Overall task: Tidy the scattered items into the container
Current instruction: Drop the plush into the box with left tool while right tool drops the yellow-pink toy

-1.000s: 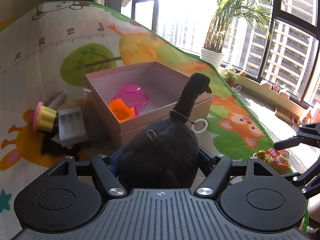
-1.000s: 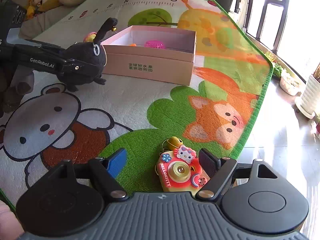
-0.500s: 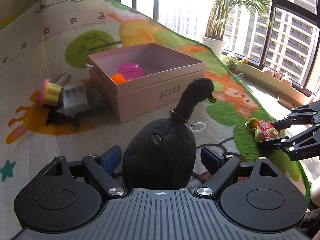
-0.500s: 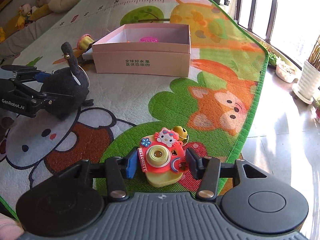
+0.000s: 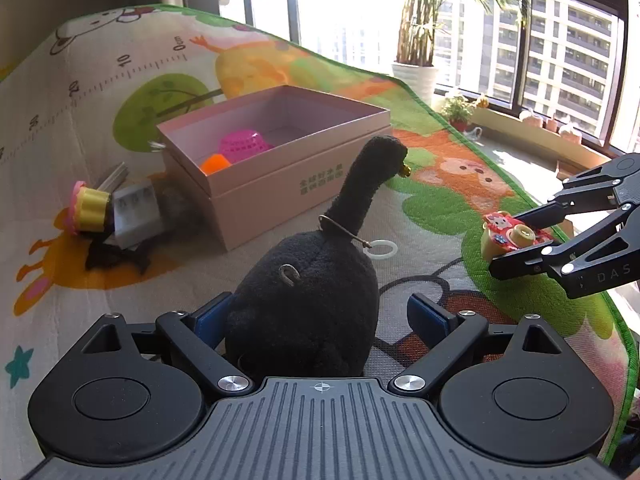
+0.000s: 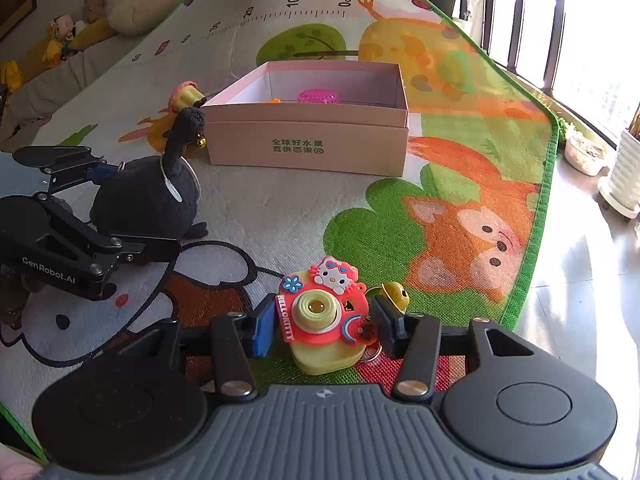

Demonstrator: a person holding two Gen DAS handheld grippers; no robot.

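Two grippers in my view. My left gripper [image 5: 320, 316] stands wide, jaws just opened; black plush bird [image 5: 308, 300] sits on mat [image 5: 100, 308] between pads, right pad clear of it, left pad just beside. My right gripper [image 6: 322, 326] just closed on toy camera [image 6: 324, 316], holding it low over mat. Pink box [image 6: 308, 140] lies further ahead, pink basket [image 5: 244, 146] and orange piece [image 5: 215, 163] inside.

Left gripper [image 5: 316, 320] jaws have just spread wide; right gripper [image 6: 324, 326] jaws have just closed in.
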